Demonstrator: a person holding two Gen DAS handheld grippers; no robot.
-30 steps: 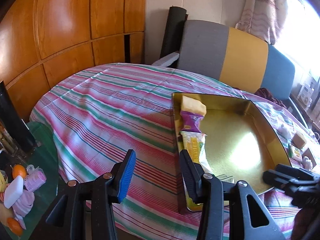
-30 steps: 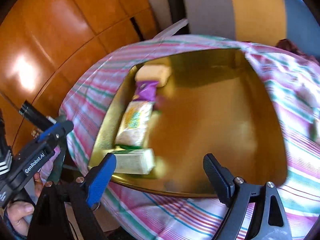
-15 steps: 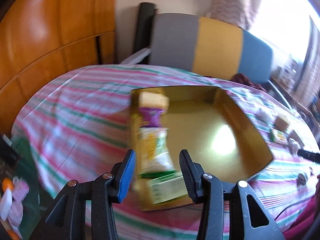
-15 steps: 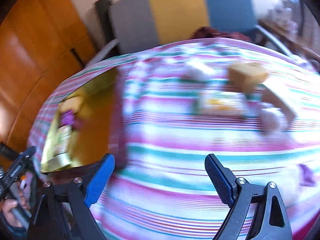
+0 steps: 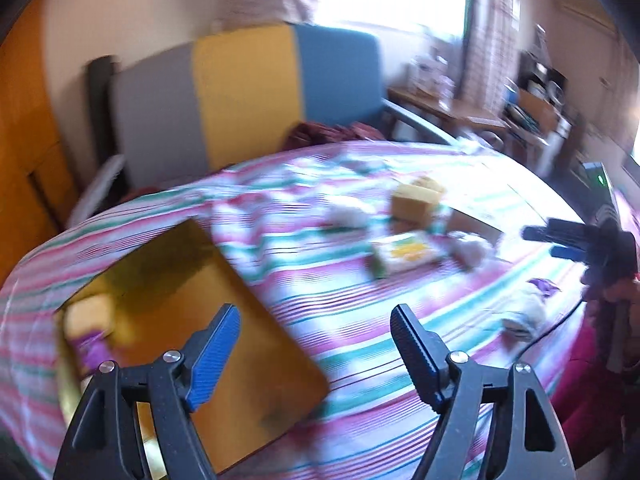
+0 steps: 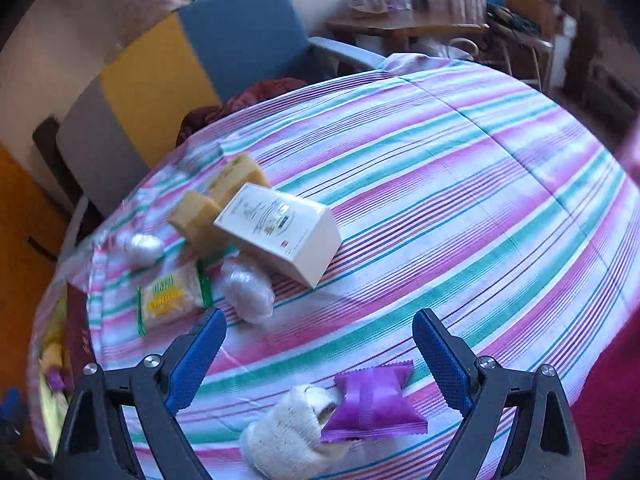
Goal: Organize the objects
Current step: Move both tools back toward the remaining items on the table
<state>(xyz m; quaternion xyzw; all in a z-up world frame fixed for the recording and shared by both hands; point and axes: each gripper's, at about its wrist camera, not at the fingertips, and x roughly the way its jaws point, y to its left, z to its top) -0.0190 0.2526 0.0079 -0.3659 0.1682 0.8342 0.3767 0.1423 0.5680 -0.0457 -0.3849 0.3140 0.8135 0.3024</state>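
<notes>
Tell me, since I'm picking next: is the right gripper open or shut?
Open: the right gripper holds nothing, its fingers spread above the purple packet.

Purple packet (image 6: 374, 408) touching cream roll (image 6: 290, 432)

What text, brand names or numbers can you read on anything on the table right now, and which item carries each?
No text here reads for certain.
Green and yellow snack packet: yellow lettering on the front, too blurred to read.
White box: small print, a diagram and a small red mark on its top face, too small to read.
Purple wrapper: no print visible.
The left wrist view is too motion-blurred to show any text.
</notes>
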